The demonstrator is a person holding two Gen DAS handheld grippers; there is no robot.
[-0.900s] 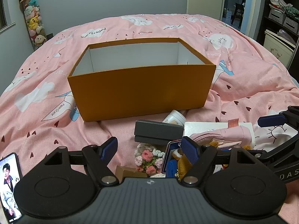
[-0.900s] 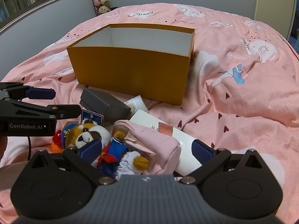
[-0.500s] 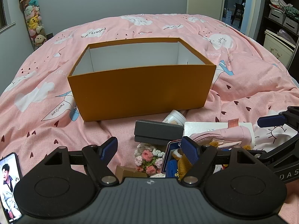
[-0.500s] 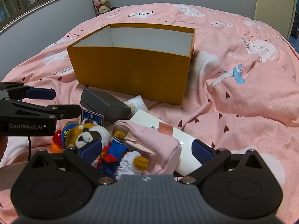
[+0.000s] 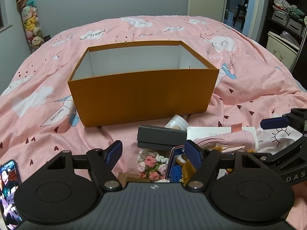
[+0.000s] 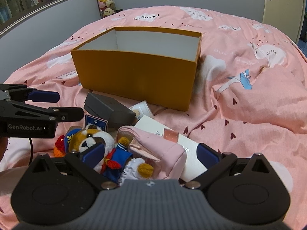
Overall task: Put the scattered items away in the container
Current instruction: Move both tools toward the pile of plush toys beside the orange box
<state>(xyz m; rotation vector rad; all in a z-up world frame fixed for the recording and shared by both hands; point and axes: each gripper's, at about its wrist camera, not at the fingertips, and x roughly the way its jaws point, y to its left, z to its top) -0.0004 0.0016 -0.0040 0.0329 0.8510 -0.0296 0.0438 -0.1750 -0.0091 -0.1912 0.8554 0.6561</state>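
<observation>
A big orange box (image 5: pixel 143 94) sits on a bed with a pink blanket (image 5: pixel 249 72) that has clouds and little hearts on it. The box is open at the top, and only its white walls show inside.

In the left wrist view the box is at 12 o'clock. The little things lie in a pile at about 5 o'clock from the box, close to its front wall. There is a dark grey case (image 5: pixel 161 137), a small white jar (image 5: pixel 177 122) lying on its side just by the box, a flat white box (image 5: pixel 220 132), a pink cloth pouch (image 6: pixel 163 149) lying on top of it, a bunch of knitted flowers (image 5: pixel 152 165), and a plush toy (image 6: pixel 96 140) in a blue sailor suit.

The left gripper (image 5: pixel 153 153) has its tongs spread wide, with nothing between them. It hangs over the flowers.

The right gripper (image 6: pixel 150 153) also has its tongs spread wide. The plush toy and the pink pouch lie between its fingers, but the pads do not press on them.

In the right wrist view the left gripper comes in at 9 o'clock. A phone (image 5: pixel 9 189) with a lit screen lies at 8 o'clock in the left wrist view.
</observation>
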